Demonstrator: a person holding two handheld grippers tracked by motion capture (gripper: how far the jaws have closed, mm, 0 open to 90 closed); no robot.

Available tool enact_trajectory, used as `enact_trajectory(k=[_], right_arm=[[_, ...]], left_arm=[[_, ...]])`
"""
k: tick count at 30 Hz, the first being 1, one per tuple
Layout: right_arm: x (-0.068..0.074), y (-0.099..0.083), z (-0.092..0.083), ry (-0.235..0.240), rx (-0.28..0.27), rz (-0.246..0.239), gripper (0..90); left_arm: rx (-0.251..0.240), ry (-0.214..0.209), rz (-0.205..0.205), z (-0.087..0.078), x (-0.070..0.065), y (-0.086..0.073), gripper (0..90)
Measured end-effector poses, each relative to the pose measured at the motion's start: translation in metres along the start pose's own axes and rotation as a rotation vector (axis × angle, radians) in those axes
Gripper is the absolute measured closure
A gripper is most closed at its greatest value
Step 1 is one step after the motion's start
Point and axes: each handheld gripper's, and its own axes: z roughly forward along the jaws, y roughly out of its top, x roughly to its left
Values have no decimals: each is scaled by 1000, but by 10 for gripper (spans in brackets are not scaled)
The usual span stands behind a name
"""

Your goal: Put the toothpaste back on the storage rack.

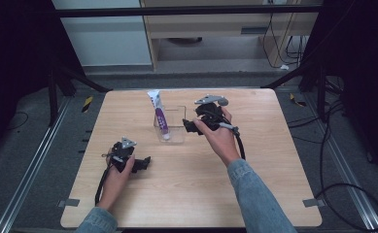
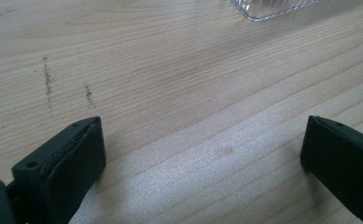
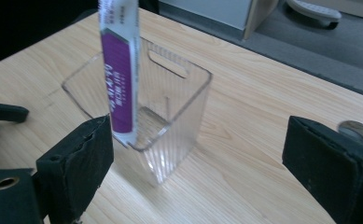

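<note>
A clear square plastic container (image 1: 173,132) stands at the middle of the wooden table (image 1: 254,194). A white and purple tube (image 1: 159,115) leans upright inside it, its top sticking out above the rim. My right gripper (image 1: 190,127) is just right of the container, open, with nothing between its jaws. In the right gripper view the container (image 3: 179,107) and the tube (image 3: 118,79) sit ahead of the right gripper (image 3: 202,135), close to one jaw. My left gripper (image 1: 145,164) rests low at the front left, open over bare wood (image 2: 202,135).
A corner of the container (image 2: 268,9) shows at the top of the left gripper view. A small round silver disc (image 3: 356,133) lies on the table by the right jaw. Black frame bars and cables surround the table on the floor.
</note>
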Motion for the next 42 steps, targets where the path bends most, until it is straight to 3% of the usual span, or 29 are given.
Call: enact_trajectory(k=[19, 42], right_arm=[[-43, -39, -34, -101, 10, 16, 94], [-77, -95, -55, -151, 66, 108, 105]], left_arm=[[0, 0, 0, 0, 0, 0, 0], [1, 1, 1, 0, 0, 0, 0]])
